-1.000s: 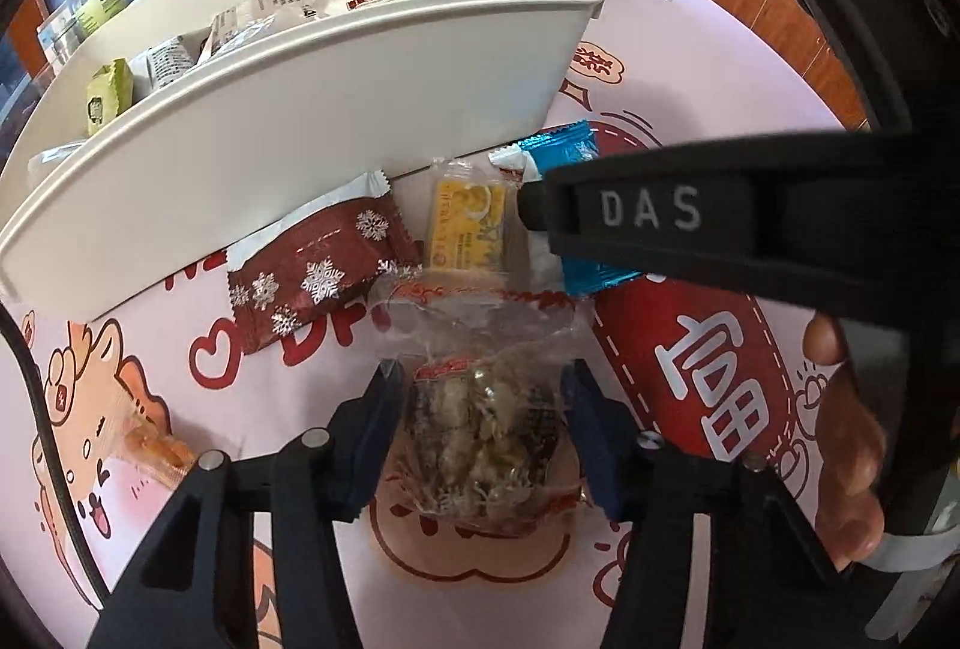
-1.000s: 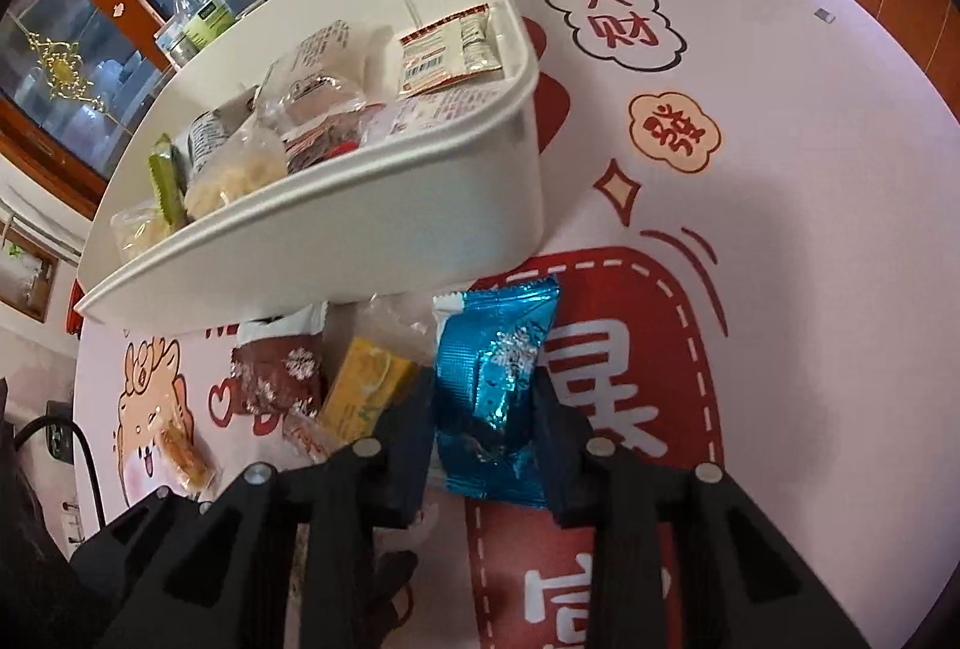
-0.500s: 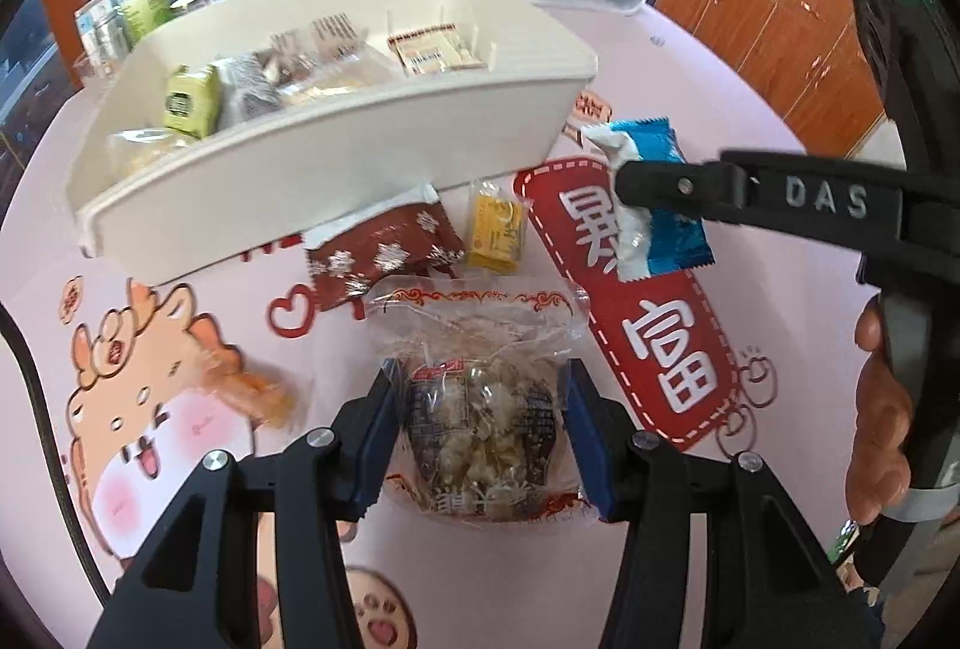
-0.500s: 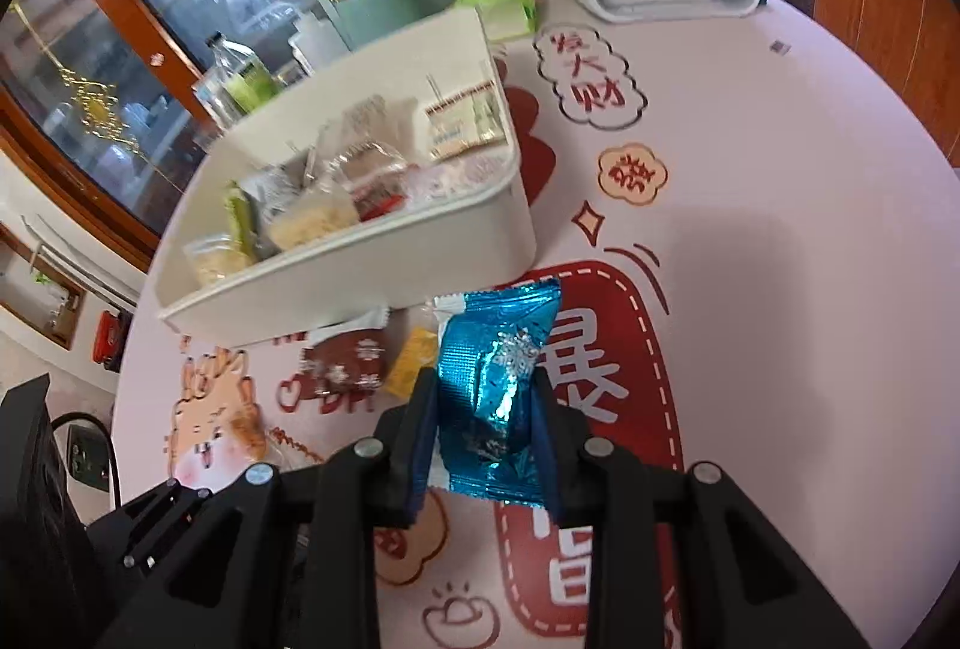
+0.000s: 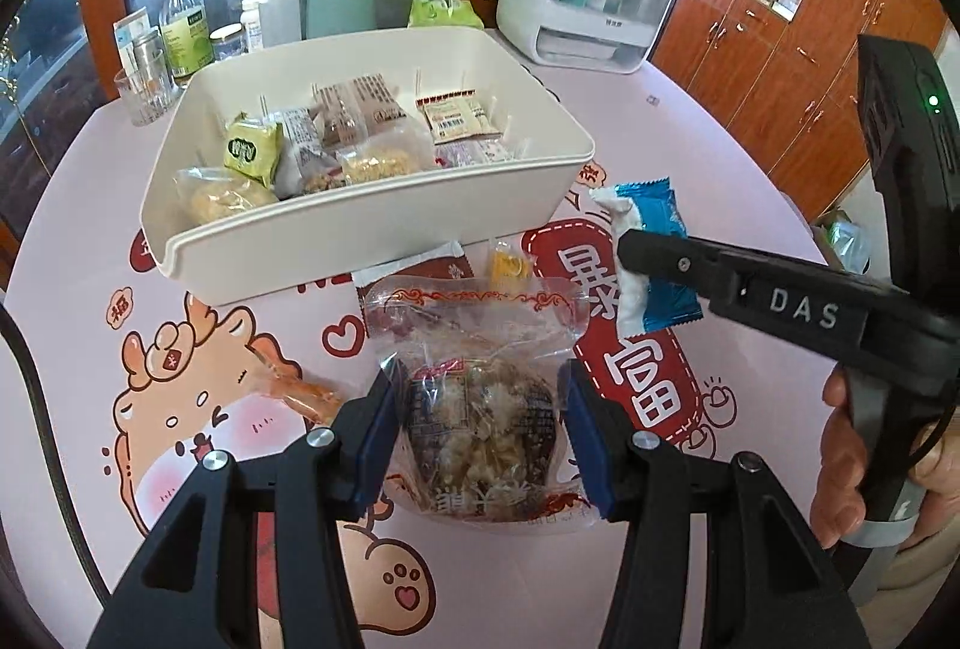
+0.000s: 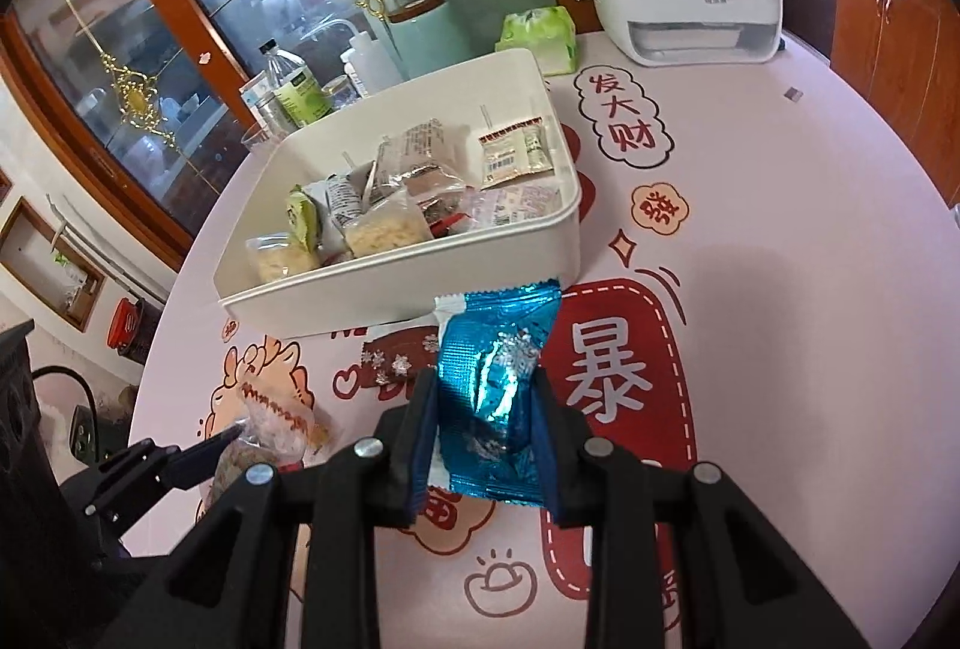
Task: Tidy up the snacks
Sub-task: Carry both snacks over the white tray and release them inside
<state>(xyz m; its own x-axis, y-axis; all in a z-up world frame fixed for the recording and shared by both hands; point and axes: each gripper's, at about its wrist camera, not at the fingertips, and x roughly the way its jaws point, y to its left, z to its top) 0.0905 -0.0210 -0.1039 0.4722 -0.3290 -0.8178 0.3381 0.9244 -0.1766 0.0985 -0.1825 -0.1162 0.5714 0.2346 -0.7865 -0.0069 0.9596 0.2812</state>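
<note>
1. Left gripper: matte black arms, blue pads on the inner faces, silver screws behind them.
2. Right gripper: same black build, "DAS" lettered in white, green indicator light on the housing.
3. Bare-skinned right hand behind it.

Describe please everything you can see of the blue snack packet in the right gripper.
The blue snack packet is a shiny foil pillow pack with crimped, saw-toothed ends and small silver snowflake prints; one face or edge looks white. It looks sealed and somewhat crumpled. The right gripper is shut on its middle, with a finger on each side, holding it lifted above the pink printed table mat, near the front of the white bin without touching it.
</note>
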